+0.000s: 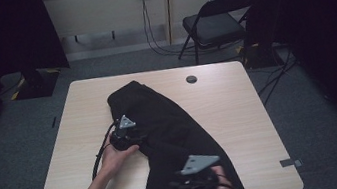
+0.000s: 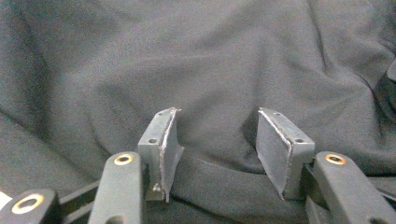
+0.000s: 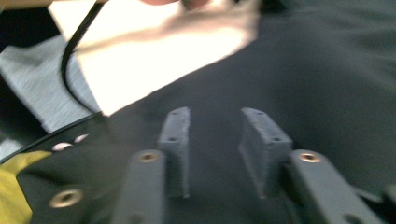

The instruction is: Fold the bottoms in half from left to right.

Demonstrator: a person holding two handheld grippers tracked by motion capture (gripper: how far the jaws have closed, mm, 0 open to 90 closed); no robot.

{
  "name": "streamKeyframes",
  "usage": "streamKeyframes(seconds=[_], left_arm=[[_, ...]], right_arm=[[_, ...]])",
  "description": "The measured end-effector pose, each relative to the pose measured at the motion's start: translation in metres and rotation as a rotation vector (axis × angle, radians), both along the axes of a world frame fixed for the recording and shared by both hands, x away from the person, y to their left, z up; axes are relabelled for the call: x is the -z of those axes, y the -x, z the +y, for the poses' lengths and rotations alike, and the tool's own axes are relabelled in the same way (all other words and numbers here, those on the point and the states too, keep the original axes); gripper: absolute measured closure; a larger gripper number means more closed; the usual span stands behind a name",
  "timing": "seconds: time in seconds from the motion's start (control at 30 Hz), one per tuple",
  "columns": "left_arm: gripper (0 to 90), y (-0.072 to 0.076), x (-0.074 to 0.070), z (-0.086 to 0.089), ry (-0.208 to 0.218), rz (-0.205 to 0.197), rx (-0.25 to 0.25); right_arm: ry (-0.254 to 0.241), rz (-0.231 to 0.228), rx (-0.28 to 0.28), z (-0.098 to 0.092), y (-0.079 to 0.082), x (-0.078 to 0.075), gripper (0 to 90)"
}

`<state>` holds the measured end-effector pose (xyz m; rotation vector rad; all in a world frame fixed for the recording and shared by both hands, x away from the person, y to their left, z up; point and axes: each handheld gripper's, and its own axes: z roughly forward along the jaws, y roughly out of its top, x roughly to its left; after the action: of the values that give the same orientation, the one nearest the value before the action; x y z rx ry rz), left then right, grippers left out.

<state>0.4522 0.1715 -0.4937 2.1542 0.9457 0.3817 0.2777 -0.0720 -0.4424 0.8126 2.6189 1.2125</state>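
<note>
A black garment (image 1: pixel 166 125) lies spread slantwise on the light wooden table (image 1: pixel 240 114), from the back left of centre down to the front edge. My left gripper (image 1: pixel 135 141) rests at the garment's left edge, held by a hand. In the left gripper view its jaws stand open (image 2: pixel 219 140) low over the creased cloth (image 2: pixel 210 60), with a fold of it lying between the pads (image 2: pixel 169 147). My right gripper (image 1: pixel 187 181) is over the garment near the front edge. Its jaws are open (image 3: pixel 215 140) above the dark cloth (image 3: pixel 317 79), and that view is blurred.
A round cable hole (image 1: pixel 191 79) sits near the table's back edge. A black folding chair (image 1: pixel 214 24) stands behind the table, with cables on the grey carpet (image 1: pixel 311 118). Dark curtains hang at both sides. A black cable (image 3: pixel 74 51) crosses the right gripper view.
</note>
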Motion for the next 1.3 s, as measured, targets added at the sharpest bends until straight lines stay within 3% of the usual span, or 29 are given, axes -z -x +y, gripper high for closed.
streamKeyframes(seconds=[0.17, 0.3, 0.37, 0.47, 0.5, 0.57, 0.7, 0.8, 0.97, 1.0, 1.07, 1.13, 1.3], left_arm=[[49.0, -0.002, 0.000, 0.002, -0.002, -0.011, 0.001], [49.0, -0.004, 0.001, 0.003, 0.004, -0.014, -0.024], [49.0, -0.007, 0.001, 0.004, 0.003, -0.019, -0.031], [49.0, -0.008, 0.003, 0.004, 0.014, -0.028, -0.042], [49.1, -0.008, 0.003, 0.004, 0.012, -0.028, -0.043], [49.1, -0.008, 0.003, 0.004, 0.011, -0.029, -0.042], [49.1, -0.009, 0.003, 0.005, 0.012, -0.028, -0.039], [49.0, -0.009, 0.003, 0.005, 0.007, -0.032, -0.038], [49.0, -0.010, 0.002, 0.007, 0.005, -0.029, -0.044], [49.0, -0.010, 0.002, 0.008, 0.004, -0.028, -0.046], [49.0, -0.010, 0.002, 0.008, 0.004, -0.027, -0.051], [49.0, -0.010, 0.002, 0.008, 0.005, -0.025, -0.051], [49.0, -0.011, 0.002, 0.009, 0.005, -0.025, -0.051]], right_arm=[[0.068, 0.020, -0.130, 0.056, -0.005, 0.024, 41.5], [0.131, 0.021, -0.169, 0.079, -0.003, 0.045, 33.4], [0.140, -0.019, -0.163, 0.083, 0.000, 0.047, 34.2], [0.122, -0.031, -0.172, 0.084, 0.001, 0.047, 54.0], [0.118, -0.033, -0.183, 0.083, 0.002, 0.046, 67.0], [0.113, -0.020, -0.196, 0.082, 0.004, 0.045, 83.3], [0.118, -0.026, -0.174, 0.076, 0.012, 0.042, 88.0], [0.014, -0.001, -0.180, 0.064, 0.024, 0.021, 88.1], [-0.144, -0.054, -0.159, 0.027, 0.057, -0.036, 88.1], [-0.153, -0.095, -0.131, 0.014, 0.064, -0.047, 88.1], [-0.183, -0.103, -0.087, -0.007, 0.068, -0.060, 88.1], [-0.196, -0.148, -0.014, -0.032, 0.073, -0.071, 88.1], [-0.178, -0.185, 0.148, -0.089, 0.076, -0.077, 88.0]])
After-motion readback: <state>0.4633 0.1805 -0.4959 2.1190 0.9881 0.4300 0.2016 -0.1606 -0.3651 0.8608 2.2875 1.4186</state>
